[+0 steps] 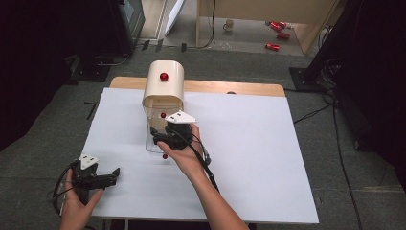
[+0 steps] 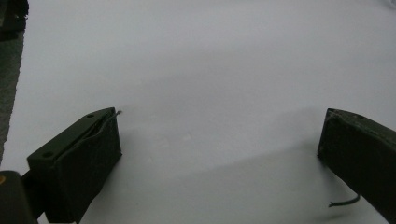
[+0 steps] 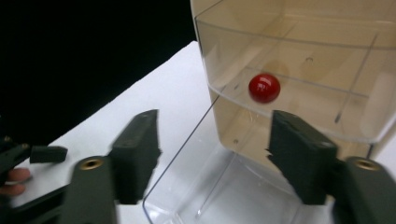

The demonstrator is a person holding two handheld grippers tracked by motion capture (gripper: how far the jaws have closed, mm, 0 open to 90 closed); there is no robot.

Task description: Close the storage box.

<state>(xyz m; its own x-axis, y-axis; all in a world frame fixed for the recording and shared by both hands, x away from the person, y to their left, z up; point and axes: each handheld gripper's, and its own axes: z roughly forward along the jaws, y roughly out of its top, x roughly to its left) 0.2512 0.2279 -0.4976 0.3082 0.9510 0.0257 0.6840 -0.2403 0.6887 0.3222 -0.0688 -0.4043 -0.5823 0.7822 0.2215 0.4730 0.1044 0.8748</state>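
White table (image 1: 249,158); the right gripper (image 1: 163,138), jaws spread and empty, faced the cabinet's clear drawer (image 3: 280,116) — best centred on its red knob (image 3: 264,88). Beside the cabinet, the left gripper (image 1: 111,173) lay released.

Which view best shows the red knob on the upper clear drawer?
The right gripper view: the red knob sits large and sharp beyond the open jaws. The high view shows it as a dot. The left gripper view faces bare white tabletop.
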